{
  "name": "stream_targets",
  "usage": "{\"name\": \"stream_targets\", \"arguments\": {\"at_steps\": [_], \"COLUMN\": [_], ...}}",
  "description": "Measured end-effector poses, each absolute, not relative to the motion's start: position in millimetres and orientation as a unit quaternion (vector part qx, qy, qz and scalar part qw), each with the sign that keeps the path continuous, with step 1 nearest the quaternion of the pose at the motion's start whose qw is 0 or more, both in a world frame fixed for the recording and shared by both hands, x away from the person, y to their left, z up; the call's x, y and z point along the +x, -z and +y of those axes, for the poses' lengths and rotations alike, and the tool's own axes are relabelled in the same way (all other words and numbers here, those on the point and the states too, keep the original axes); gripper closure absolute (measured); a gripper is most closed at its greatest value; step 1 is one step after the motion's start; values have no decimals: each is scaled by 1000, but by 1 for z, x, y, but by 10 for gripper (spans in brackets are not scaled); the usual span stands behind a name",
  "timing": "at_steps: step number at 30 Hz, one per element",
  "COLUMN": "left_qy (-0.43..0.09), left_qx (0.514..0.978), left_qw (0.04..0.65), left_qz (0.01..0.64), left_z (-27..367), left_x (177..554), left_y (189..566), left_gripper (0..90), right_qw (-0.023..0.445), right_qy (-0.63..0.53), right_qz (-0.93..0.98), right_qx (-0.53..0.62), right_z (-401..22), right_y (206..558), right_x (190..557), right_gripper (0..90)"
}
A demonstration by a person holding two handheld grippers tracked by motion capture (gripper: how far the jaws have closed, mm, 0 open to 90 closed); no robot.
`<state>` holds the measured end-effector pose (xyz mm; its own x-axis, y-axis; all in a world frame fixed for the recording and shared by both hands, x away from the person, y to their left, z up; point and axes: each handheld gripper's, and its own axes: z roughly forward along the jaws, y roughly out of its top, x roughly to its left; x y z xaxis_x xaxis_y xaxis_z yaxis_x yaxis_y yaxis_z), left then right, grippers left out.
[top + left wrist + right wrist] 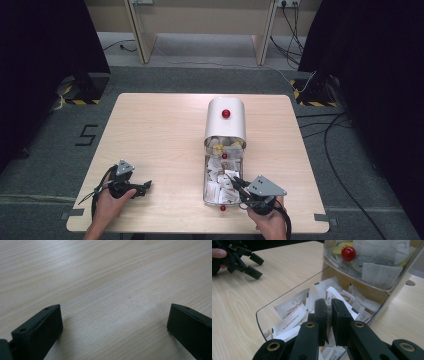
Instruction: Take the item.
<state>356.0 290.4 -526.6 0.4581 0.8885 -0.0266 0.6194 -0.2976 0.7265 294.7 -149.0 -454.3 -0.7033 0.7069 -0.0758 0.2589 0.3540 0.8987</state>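
A clear tray [205,176] full of white sachets [216,189] lies in front of a white rounded box [226,125] with a red knob [226,113]. My right gripper [234,181] reaches into the tray from its near right corner. In the right gripper view its jaws [328,302] stand almost together, with a thin grey-white sachet [340,298] pinched between them. A clear bin with a red knob [348,253] holds more packets behind the tray. My left gripper [145,186] rests on the table at the near left, and its jaws [115,308] are wide apart over bare wood.
The wooden table [160,135] has free room on its left half and behind the box. A small red knob [223,207] sits at the tray's near end. Cables run over the floor on the right, and the left gripper [249,263] is seen far off in the right gripper view.
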Motion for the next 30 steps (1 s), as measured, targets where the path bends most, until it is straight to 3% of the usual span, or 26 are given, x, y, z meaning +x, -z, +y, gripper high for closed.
{"name": "stream_targets", "arguments": {"at_steps": [30], "left_qy": [-195], "left_qx": [781], "left_qw": [344], "left_qz": [482], "left_z": [290], "left_x": [356], "left_y": [527], "left_gripper": [0], "right_qw": [271], "right_qy": [-489], "right_qz": [763], "right_qx": [325], "right_z": [-178], "right_y": [435], "right_x": [293], "right_gripper": [837]}}
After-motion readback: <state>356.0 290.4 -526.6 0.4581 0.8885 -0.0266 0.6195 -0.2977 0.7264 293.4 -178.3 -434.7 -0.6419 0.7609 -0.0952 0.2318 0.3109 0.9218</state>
